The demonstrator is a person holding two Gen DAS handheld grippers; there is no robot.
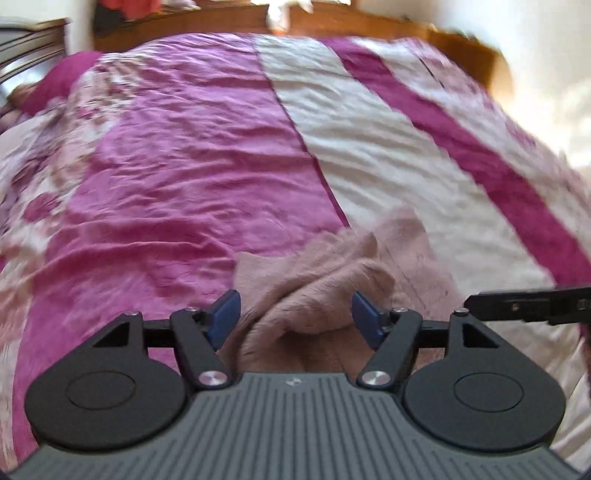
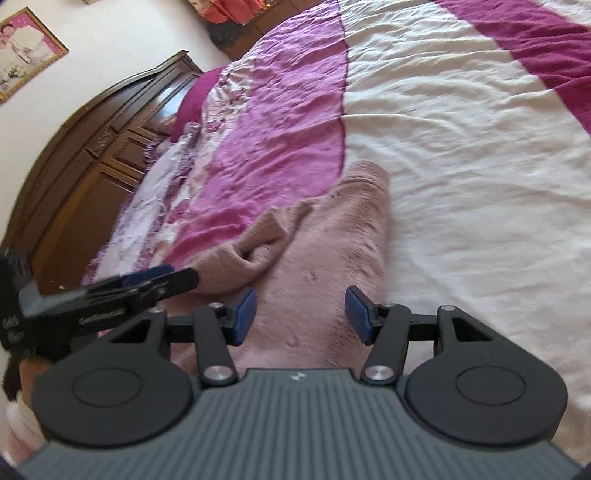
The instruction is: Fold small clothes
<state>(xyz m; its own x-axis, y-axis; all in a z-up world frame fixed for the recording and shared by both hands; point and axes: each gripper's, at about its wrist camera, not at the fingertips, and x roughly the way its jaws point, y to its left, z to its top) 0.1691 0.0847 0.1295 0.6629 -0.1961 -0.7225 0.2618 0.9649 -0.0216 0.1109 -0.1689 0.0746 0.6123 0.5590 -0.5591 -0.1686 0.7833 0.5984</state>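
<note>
A wide bed fills both views, covered by one bedspread (image 1: 369, 155) with broad stripes of magenta, lighter pink and cream, and with a flowered band along its left side. At the far left stands a dark wooden headboard (image 2: 92, 155), and above it on the pale wall hangs one framed picture (image 2: 26, 51) whose content is too blurred to tell. At the far end of the bed there is a low wooden board (image 1: 229, 22) with some red and dark cloth lying on it. One small garment, a pale pink fuzzy sweater (image 2: 332, 258), lies on the near part of the bedspread, across the border between the pink stripe and the cream stripe; one sleeve is bunched up on its left side. Two grippers are seen. The left gripper (image 1: 295, 314) has its blue pads (image 1: 223, 317) wide apart, one on each side of a raised fold of the sweater, and grips nothing. The right gripper (image 2: 301, 314) is also spread wide, low over the flat body of the sweater, and it holds nothing. Some white writing shows on the left gripper's side in the right wrist view, but it is too blurred to read.
</note>
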